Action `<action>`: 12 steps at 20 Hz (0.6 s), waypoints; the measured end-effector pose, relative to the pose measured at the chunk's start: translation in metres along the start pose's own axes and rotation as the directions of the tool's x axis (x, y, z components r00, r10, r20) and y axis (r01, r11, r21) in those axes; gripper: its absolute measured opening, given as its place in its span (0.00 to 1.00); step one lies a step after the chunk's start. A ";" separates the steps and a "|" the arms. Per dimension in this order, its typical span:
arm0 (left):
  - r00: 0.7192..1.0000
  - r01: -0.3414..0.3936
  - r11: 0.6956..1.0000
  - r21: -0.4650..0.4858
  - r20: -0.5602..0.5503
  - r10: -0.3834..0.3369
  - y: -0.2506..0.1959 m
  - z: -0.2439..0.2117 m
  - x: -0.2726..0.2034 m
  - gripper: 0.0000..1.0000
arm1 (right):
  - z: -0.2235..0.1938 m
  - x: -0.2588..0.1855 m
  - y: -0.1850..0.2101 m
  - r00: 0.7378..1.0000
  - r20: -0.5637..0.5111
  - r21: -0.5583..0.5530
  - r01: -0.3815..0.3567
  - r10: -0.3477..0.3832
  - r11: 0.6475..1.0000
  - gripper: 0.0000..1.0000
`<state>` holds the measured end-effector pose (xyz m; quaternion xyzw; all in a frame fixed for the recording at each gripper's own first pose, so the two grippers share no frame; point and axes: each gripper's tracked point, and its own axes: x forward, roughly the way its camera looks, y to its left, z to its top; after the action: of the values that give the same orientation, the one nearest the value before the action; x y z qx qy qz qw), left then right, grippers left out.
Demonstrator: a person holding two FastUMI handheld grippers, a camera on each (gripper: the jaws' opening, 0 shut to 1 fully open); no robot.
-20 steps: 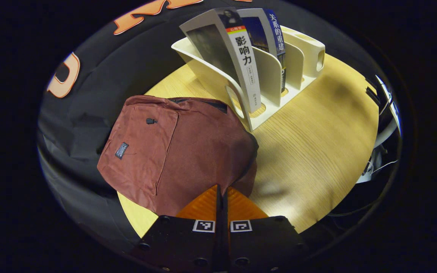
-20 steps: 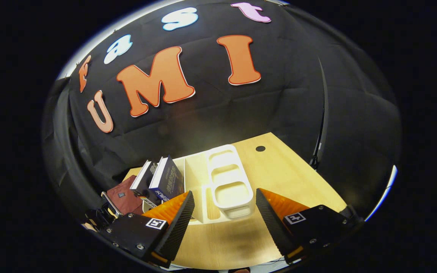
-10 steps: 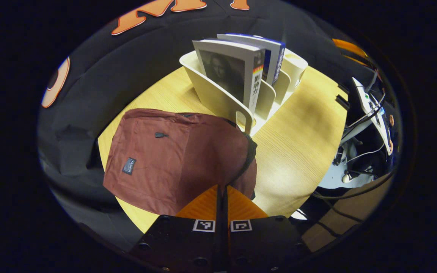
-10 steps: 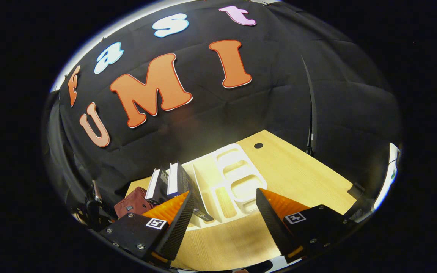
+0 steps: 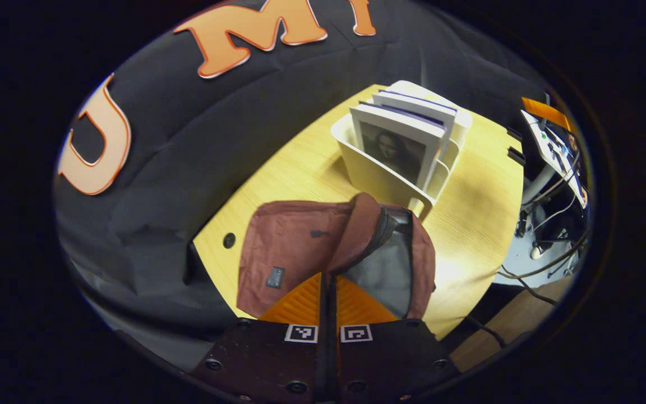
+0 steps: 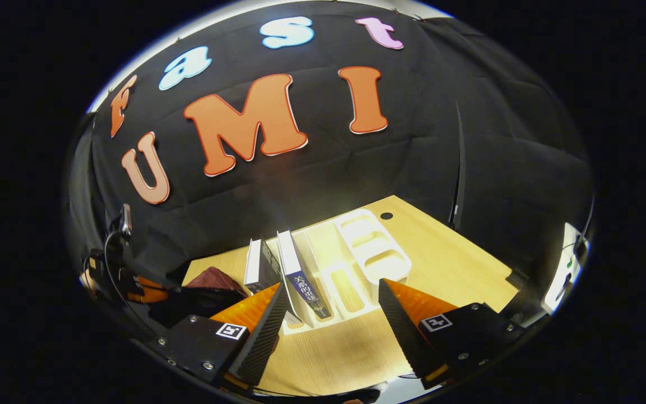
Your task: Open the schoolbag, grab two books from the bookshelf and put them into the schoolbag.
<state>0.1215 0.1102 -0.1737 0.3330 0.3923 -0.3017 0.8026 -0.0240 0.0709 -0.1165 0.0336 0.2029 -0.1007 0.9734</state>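
Item: left claw. Clenched, fingers pressed together at 6 o'clock of the left gripper view, apparently pinching the bag's flap; the contact itself is hidden.

Item: bag. Maroon, lying on the counter just beside the rack. Change since a second ago: then it lay flat and shut; now the flap stands lifted and a grey lining shows at the mouth, toward 4 o'clock of the bag. Opening step judged largely done.

Item: rack. White, at 1 o'clock of the bag. Two books stand upright in it, neither taken yet.

Item: right claw. Released, fingers wide apart, nothing between them. In the right gripper view the rack lies ahead at 12 o'clock, the nearer blue-spined book at 11 o'clock. It has swung to face the spines more squarely than half a second ago.

Reading: bag open, so fetching the first book comes next.
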 end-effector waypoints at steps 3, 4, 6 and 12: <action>0.999 0.001 1.000 -0.014 0.043 0.000 0.013 0.008 -0.011 0.00 | 0.003 -0.003 0.023 0.999 -0.042 -0.040 -0.033 0.031 0.999 0.97; 0.999 0.000 1.000 -0.012 0.044 0.000 0.016 0.008 -0.011 0.00 | 0.002 -0.002 0.032 0.997 -0.067 -0.048 -0.039 0.036 0.998 0.97; 0.999 0.017 1.000 -0.023 0.042 -0.016 0.014 0.004 -0.006 0.00 | 0.004 0.004 0.055 0.992 -0.108 -0.073 -0.081 0.073 0.994 0.97; 0.998 0.038 0.999 -0.030 0.046 -0.036 0.012 -0.005 0.002 0.00 | 0.025 0.027 0.122 0.934 -0.332 -0.164 -0.197 0.134 0.966 0.97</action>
<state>0.1295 0.1210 -0.1738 0.3063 0.3847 -0.3179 0.8107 0.0357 0.1824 -0.1013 -0.0291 0.3624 0.0093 0.9315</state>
